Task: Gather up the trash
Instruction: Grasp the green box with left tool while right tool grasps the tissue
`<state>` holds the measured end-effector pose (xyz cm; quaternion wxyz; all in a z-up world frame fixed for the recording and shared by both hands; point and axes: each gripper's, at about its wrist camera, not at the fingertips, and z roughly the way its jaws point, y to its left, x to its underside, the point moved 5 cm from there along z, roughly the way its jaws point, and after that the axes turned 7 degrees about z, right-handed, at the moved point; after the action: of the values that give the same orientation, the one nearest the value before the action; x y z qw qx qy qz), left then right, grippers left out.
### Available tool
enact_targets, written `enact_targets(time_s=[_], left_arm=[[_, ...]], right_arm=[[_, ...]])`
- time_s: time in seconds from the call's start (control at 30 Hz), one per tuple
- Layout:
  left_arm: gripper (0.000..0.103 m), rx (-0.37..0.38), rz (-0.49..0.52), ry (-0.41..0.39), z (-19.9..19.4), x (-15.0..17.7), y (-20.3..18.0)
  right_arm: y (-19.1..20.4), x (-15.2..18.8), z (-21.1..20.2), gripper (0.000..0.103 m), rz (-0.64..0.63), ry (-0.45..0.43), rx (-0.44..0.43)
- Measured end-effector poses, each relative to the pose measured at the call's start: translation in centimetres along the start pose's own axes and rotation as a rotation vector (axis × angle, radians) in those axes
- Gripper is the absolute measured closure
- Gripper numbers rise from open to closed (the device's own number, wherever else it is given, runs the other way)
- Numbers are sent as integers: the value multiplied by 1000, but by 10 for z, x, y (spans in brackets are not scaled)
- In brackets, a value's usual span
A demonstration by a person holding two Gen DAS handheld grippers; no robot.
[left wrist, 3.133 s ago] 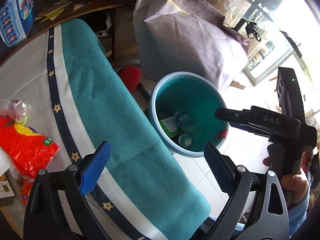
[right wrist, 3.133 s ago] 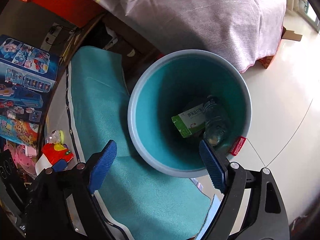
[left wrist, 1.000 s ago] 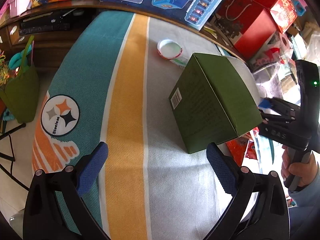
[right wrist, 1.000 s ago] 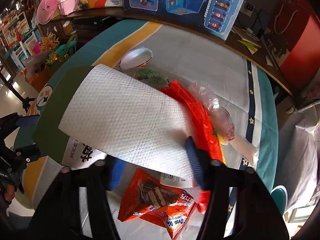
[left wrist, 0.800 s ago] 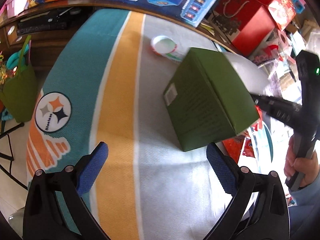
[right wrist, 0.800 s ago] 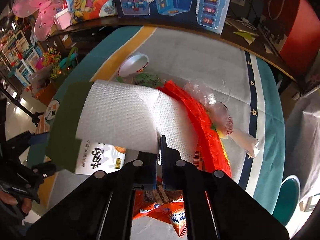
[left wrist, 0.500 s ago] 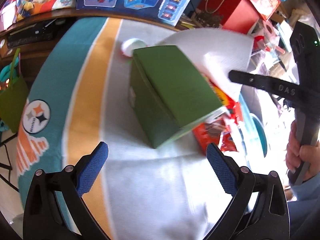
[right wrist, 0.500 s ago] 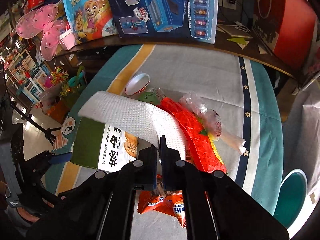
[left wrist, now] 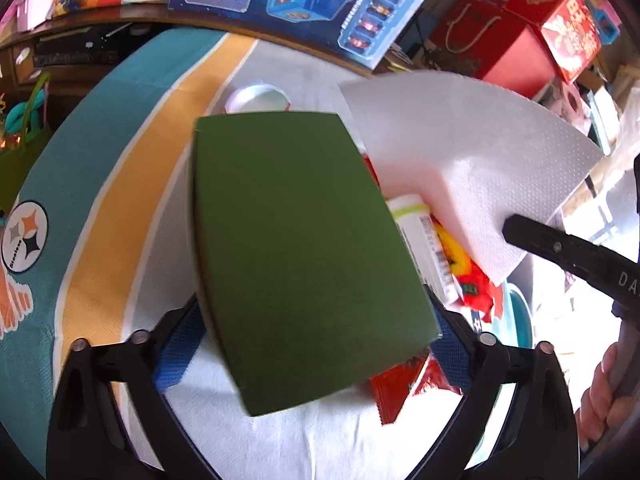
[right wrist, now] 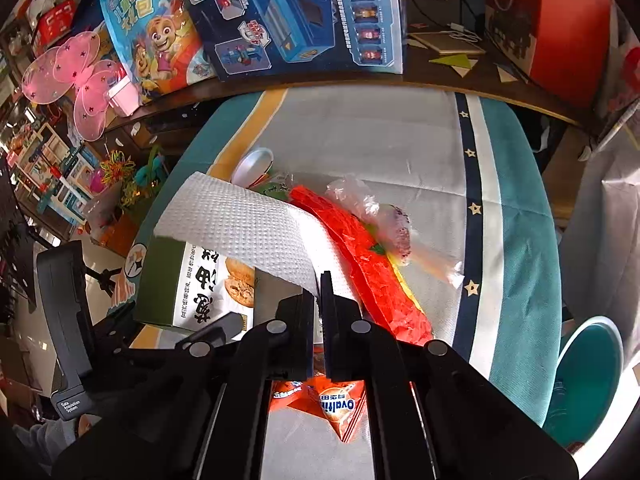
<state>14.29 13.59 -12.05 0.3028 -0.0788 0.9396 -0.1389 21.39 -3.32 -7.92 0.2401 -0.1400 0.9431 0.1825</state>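
Note:
A dark green cardboard box (left wrist: pixel 296 248) lies on the table among the trash. My left gripper (left wrist: pixel 312 332) straddles its near end, jaws closing, one blue pad against each side. In the right wrist view the same box (right wrist: pixel 200 280) shows a printed white face. My right gripper (right wrist: pixel 318 280) is shut on a white paper towel (right wrist: pixel 248 232), holding it up over the box. The towel (left wrist: pixel 472 152) also hangs from the right gripper's black fingers (left wrist: pixel 560 248) in the left wrist view. A person's hand (left wrist: pixel 600 396) holds that gripper.
A red snack bag (right wrist: pixel 360 264), a clear plastic bag (right wrist: pixel 380 216), an orange Ovaltine packet (right wrist: pixel 340 404) and a white lid (right wrist: pixel 252 168) lie on the striped tablecloth (right wrist: pixel 400 140). A white bottle (left wrist: pixel 424 248) sits beside the box. A teal bin (right wrist: pixel 588 372) stands beyond the table's right edge. Toy boxes (right wrist: pixel 300 12) line the back.
The left gripper has come forward over the green box and its jaws have narrowed onto it. The right gripper shut on the paper towel and raised it off the box.

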Motion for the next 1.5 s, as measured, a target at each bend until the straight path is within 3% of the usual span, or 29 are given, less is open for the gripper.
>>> enact_targets(time_s=[0.1,0.23,0.3,0.33,0.37,0.67,0.7,0.73,0.77,0.8,0.93,1.03,1.27,1.5], left_arm=[[34,-15,17,3,-4,-1,6],[39,-5,41,12,-10,-2,17],[39,17,49,18,-10,-3,21],[39,23,55,20,-10,-3,23],[39,28,67,23,-11,-3,24],[35,28,84,19,-9,-3,30],[34,23,80,22,-7,-4,31],[33,23,74,27,-5,-3,31],[32,21,63,34,-2,-4,32],[31,21,56,37,0,-4,33],[30,24,28,20,1,-9,37],[42,10,39,-5,-5,-11,36],[43,-31,71,-75,-45,-15,26],[42,0,150,-108,-76,-16,-14]], right_arm=[[4,0,8,99,-13,17,-1],[11,-3,20,93,-19,34,-6],[13,-5,25,80,-23,36,-1],[15,-7,27,68,-32,31,11],[17,-8,30,64,-44,26,23],[36,-21,57,64,-129,11,78],[39,-21,58,64,-144,10,80],[42,-23,58,71,-155,5,81],[46,-24,56,91,-166,-2,78],[48,-25,54,98,-169,-8,77],[43,-30,34,100,-115,-38,41],[32,-34,13,101,-42,-54,-17],[18,-31,-32,101,14,-106,-62],[-13,-18,-70,101,82,-166,-63]])
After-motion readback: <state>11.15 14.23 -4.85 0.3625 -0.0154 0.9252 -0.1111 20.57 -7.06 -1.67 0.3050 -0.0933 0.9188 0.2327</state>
